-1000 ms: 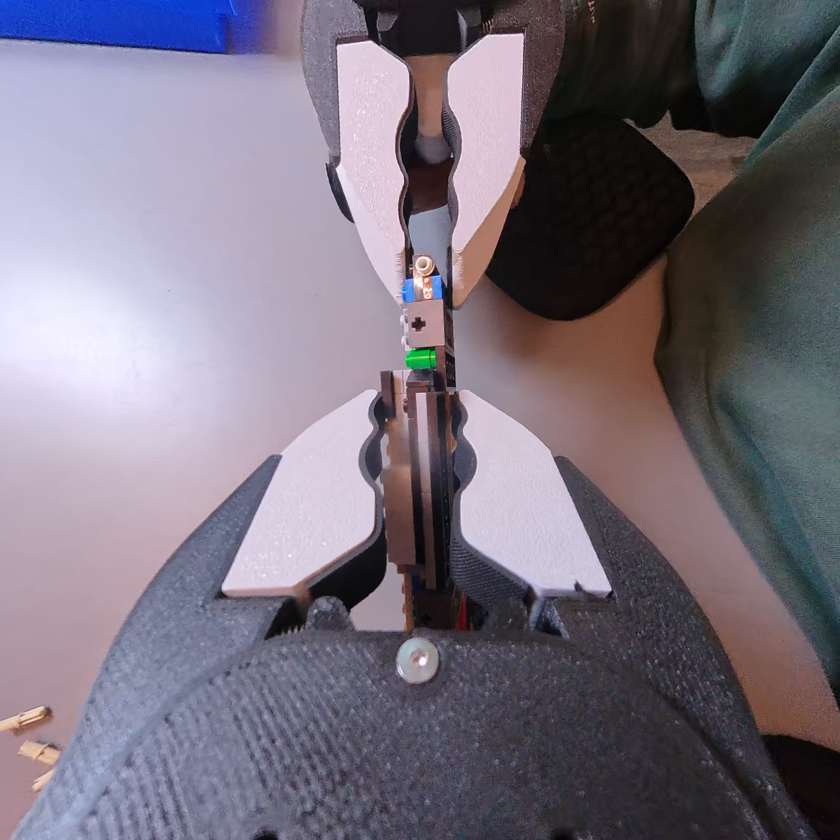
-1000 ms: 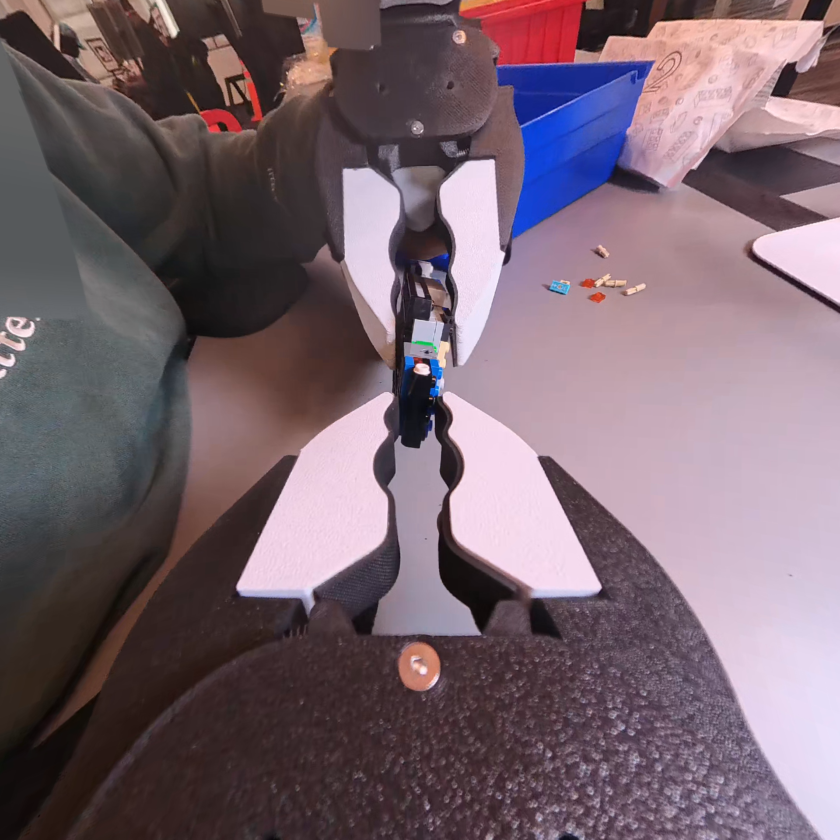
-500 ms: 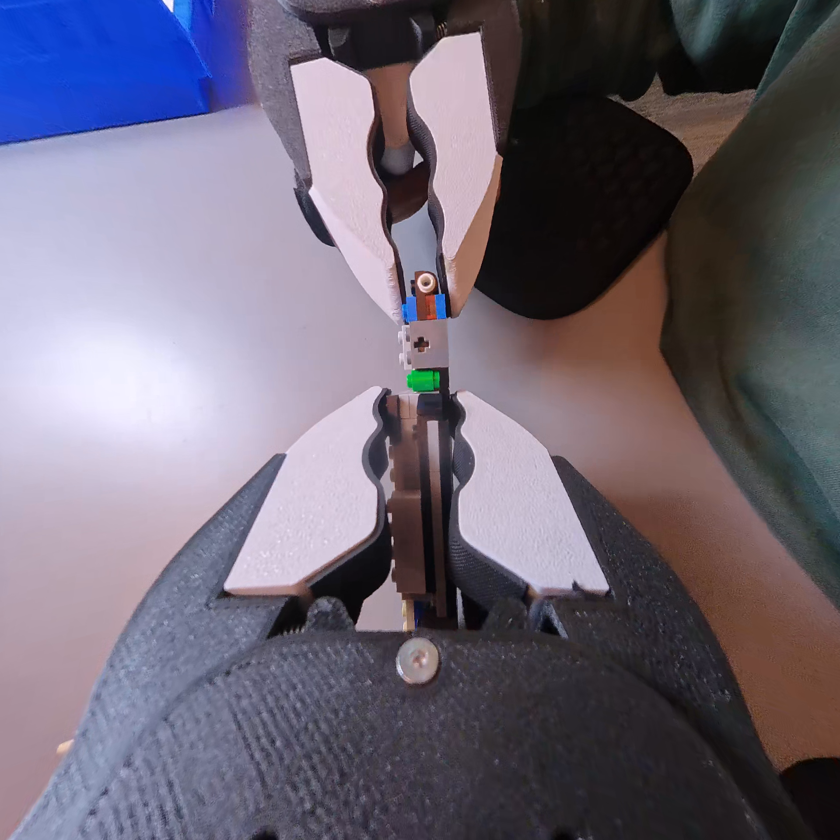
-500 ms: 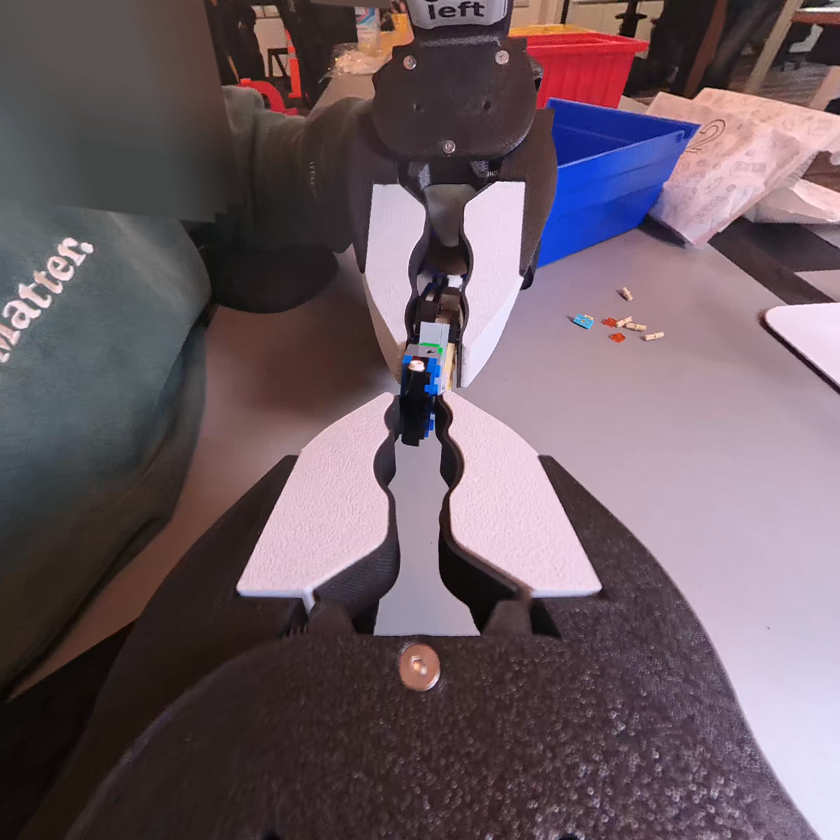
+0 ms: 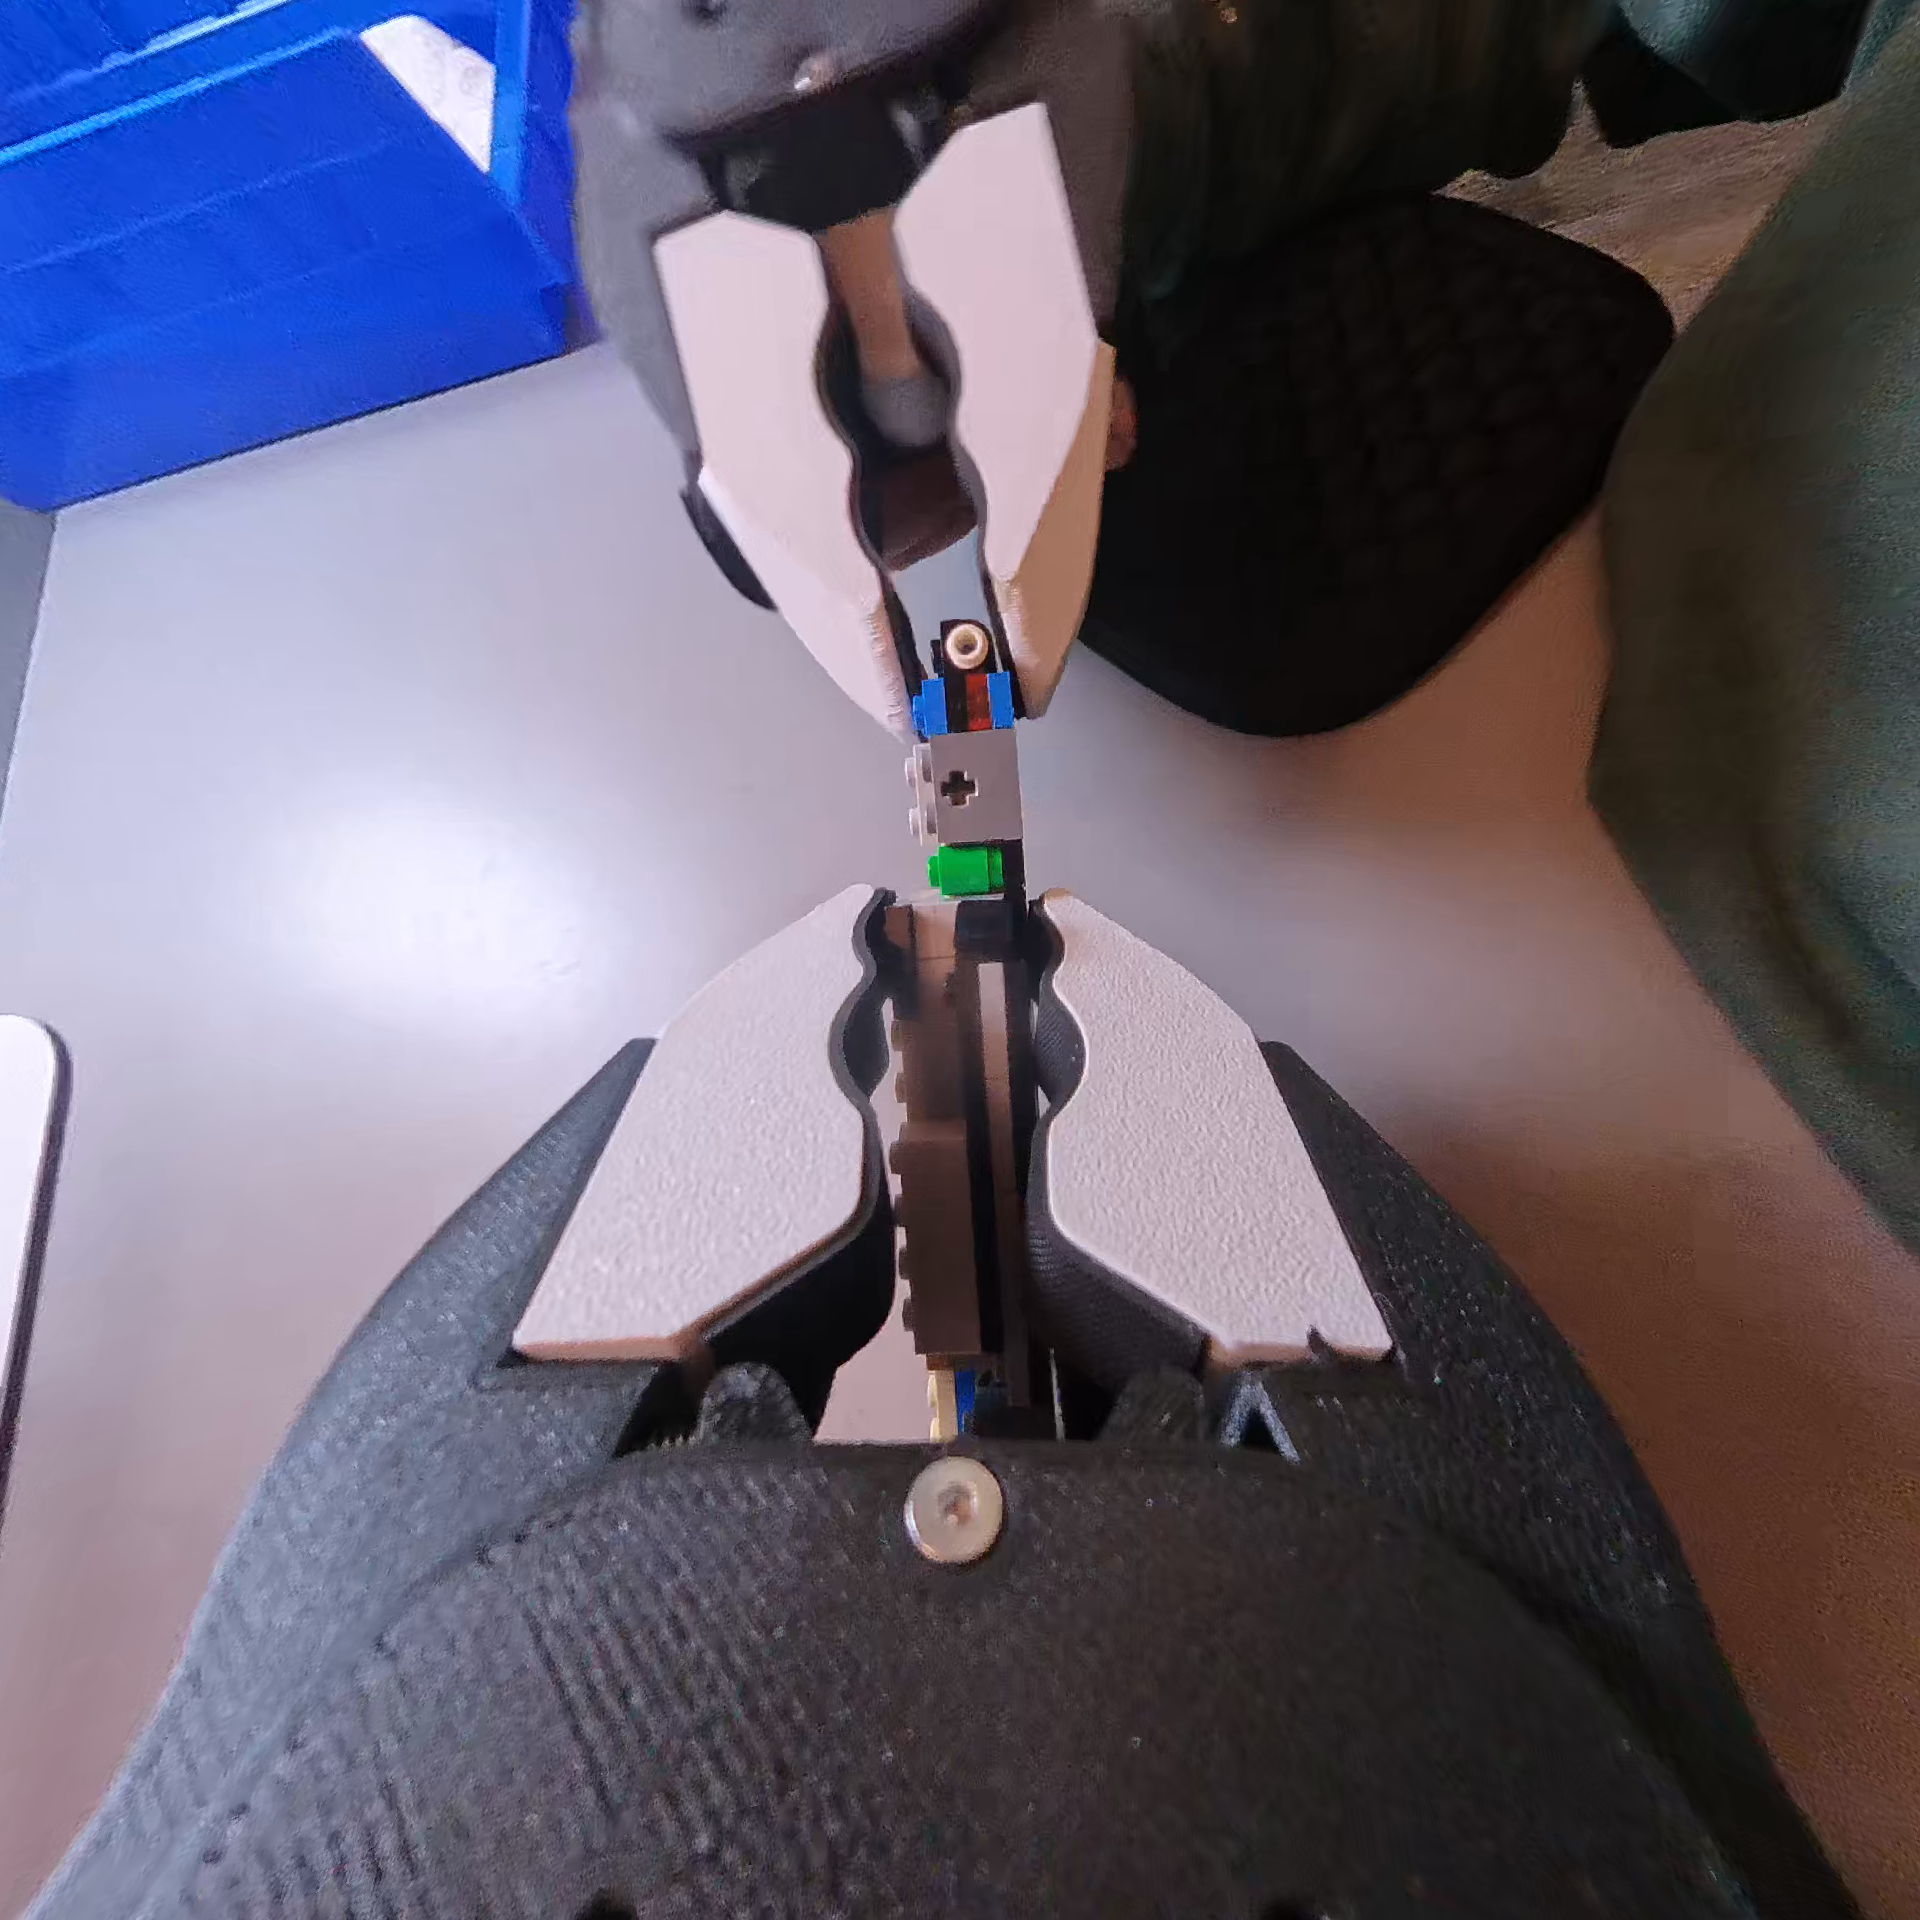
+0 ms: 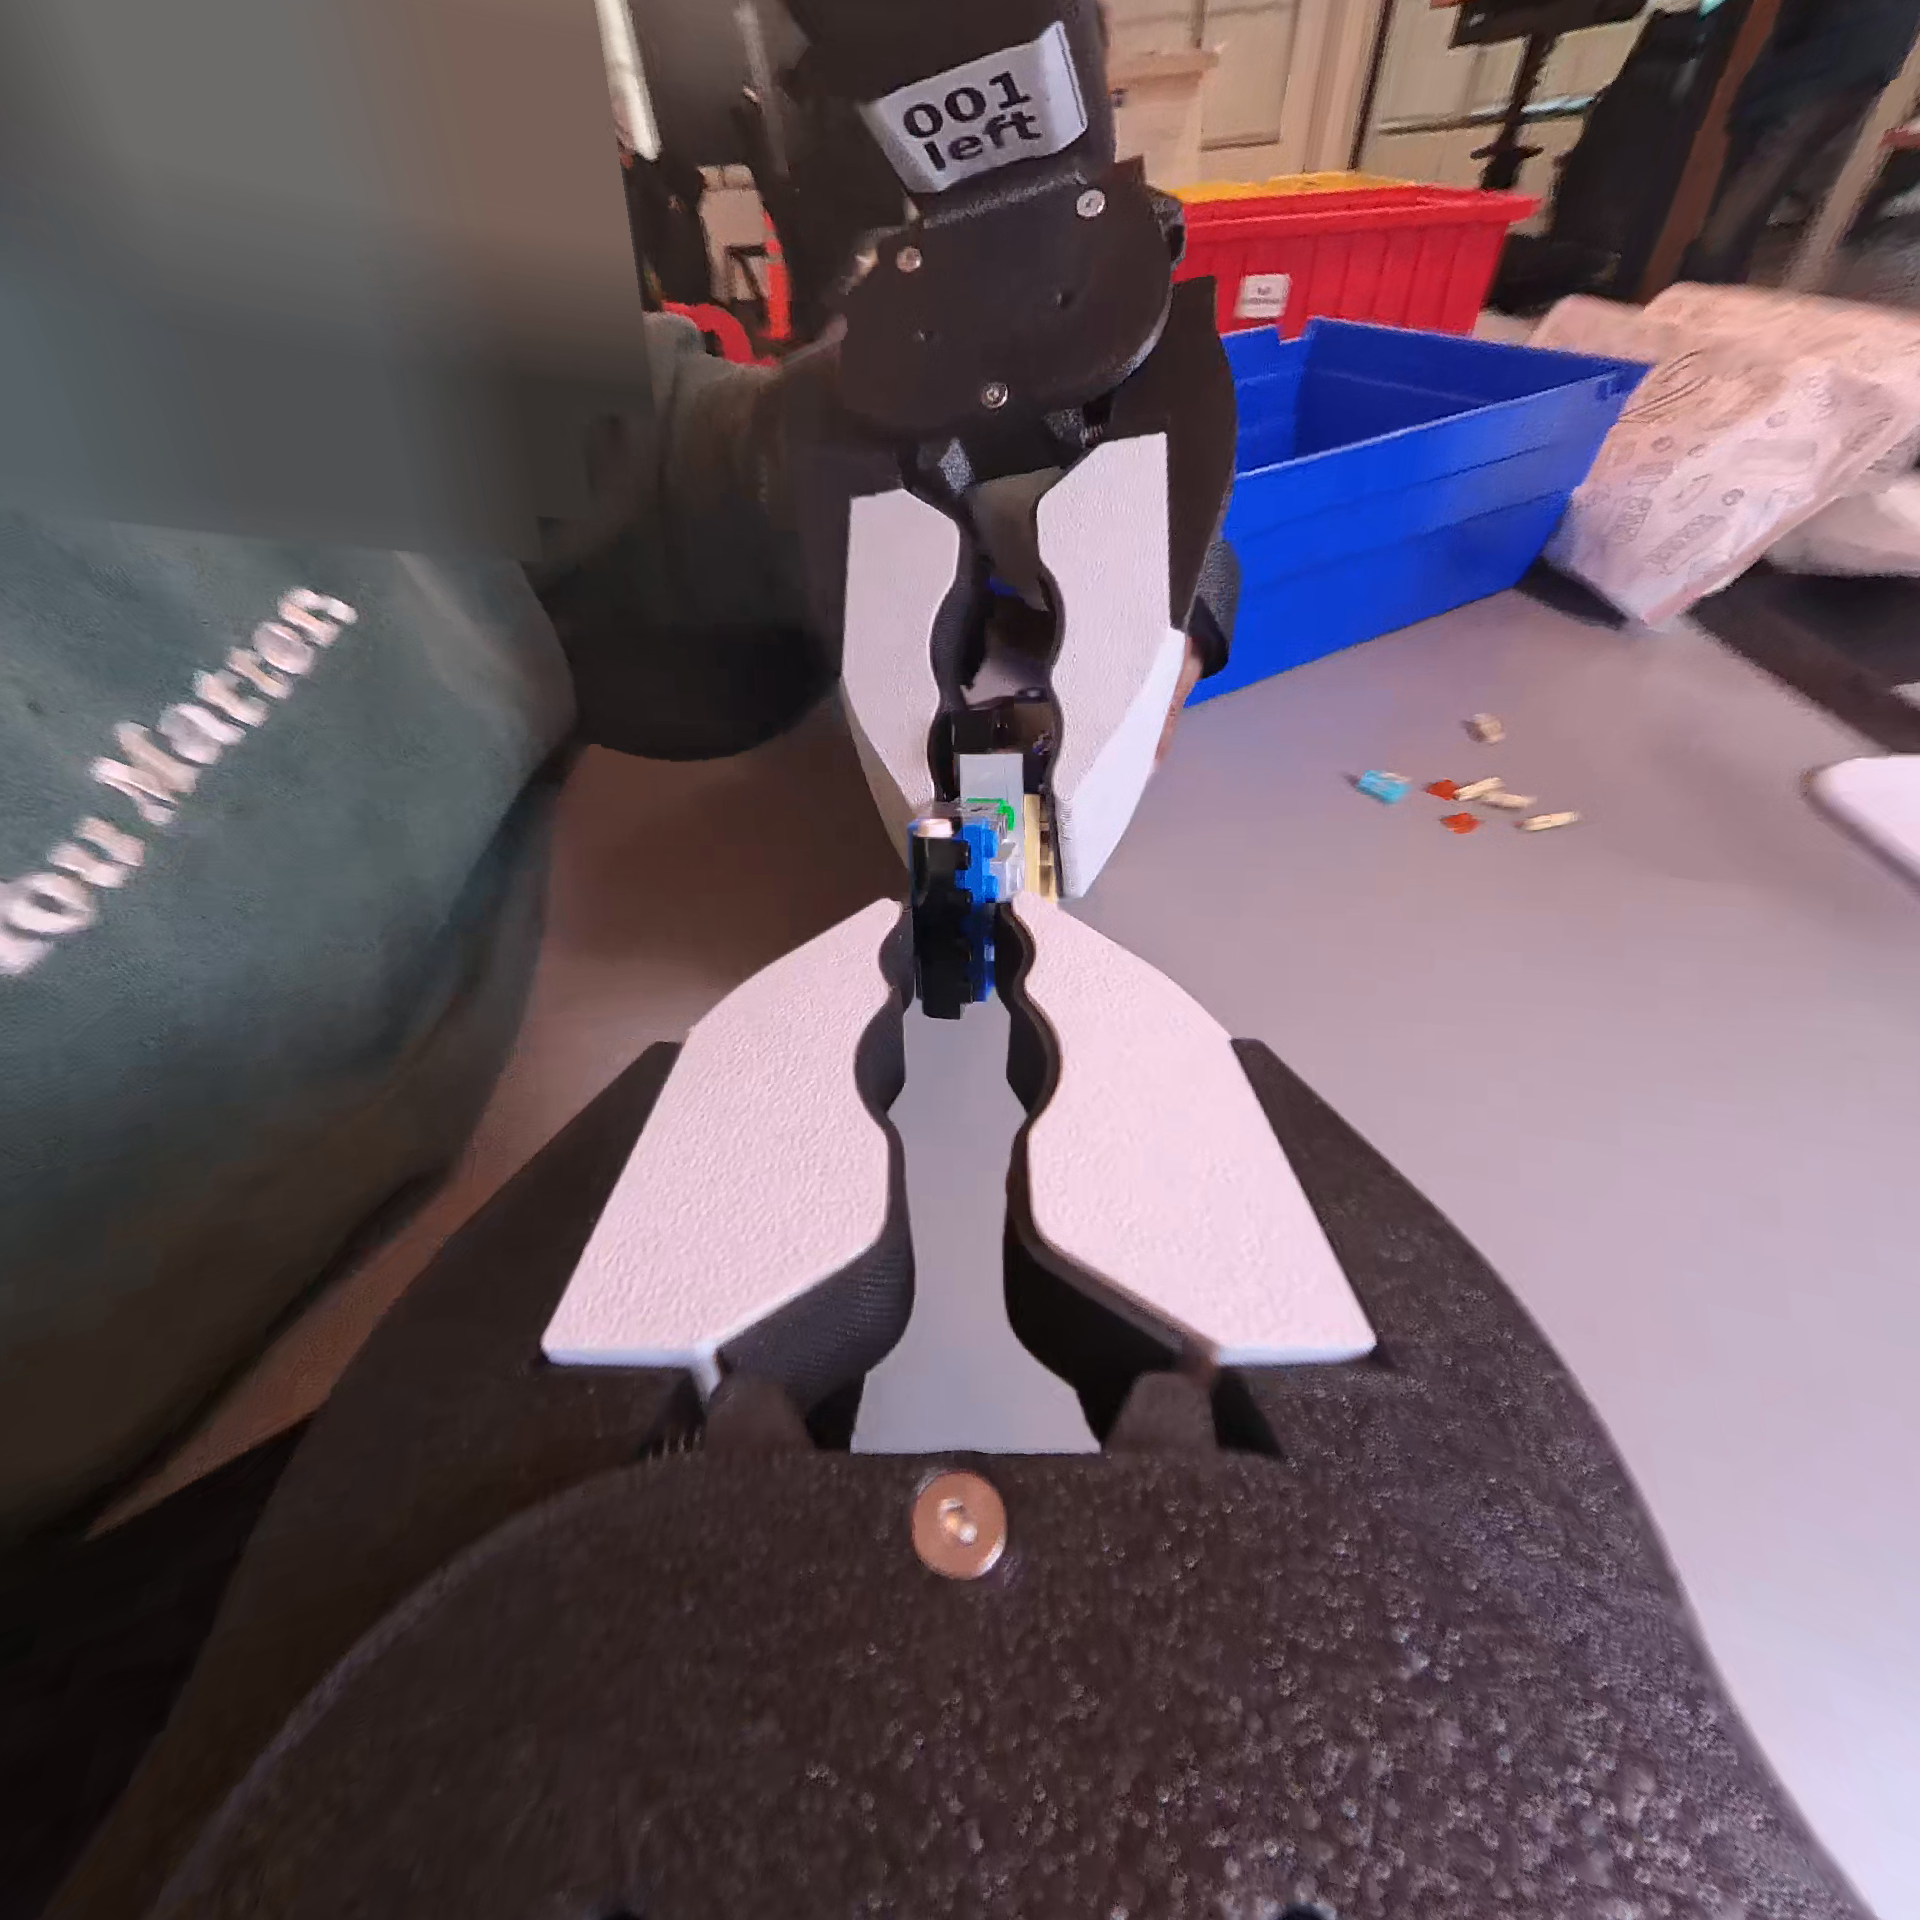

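While both tools face tip to tip above grey surface (image 5: pixel 312 727), brick assembly (image 5: pixel 971 800) bridges them. Left tool (image 5: pixel 958 904) clamps its dark long end, pads pressing; right tool (image 6: pixel 956 914) grips blue-black end (image 6: pixel 951 925). Assembly's long axis runs along line between tools.

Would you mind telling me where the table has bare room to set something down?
Bare table lies right of the right gripper, nearer than the loose bricks. Crowded: bricks, blue bin, paper bag, white board, and the middle, where both grippers clamp the brick model.
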`<state>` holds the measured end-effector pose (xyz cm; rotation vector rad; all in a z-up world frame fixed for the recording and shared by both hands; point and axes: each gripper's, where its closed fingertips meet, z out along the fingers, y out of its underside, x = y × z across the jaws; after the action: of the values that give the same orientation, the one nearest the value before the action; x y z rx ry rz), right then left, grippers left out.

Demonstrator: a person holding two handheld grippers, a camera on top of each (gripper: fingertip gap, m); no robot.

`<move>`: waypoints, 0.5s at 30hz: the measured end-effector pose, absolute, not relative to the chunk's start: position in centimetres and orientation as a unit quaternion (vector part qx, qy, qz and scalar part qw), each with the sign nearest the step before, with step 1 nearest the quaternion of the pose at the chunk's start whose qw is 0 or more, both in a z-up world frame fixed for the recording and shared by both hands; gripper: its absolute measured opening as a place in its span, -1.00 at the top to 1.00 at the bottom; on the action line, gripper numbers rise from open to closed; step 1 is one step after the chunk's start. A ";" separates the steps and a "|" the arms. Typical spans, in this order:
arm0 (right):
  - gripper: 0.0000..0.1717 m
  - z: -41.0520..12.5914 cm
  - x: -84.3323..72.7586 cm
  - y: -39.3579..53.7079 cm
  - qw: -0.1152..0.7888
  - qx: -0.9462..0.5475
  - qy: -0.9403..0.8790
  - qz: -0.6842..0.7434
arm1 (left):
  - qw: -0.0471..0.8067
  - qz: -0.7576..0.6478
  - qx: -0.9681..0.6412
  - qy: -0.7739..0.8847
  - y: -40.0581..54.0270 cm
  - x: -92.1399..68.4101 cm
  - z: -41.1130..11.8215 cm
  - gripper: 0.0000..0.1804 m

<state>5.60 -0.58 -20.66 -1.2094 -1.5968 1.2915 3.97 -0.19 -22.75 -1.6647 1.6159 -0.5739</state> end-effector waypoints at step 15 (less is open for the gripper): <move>0.82 -21.2 5.4 -0.3 0.482 -0.435 -0.679 0.342 | 0.494 -0.026 -0.571 0.655 0.8 4.2 -23.1 0.72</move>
<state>5.36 -0.33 -21.22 -1.0600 -1.6561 0.8331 4.18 0.75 -23.14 -1.3849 1.5870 -0.0635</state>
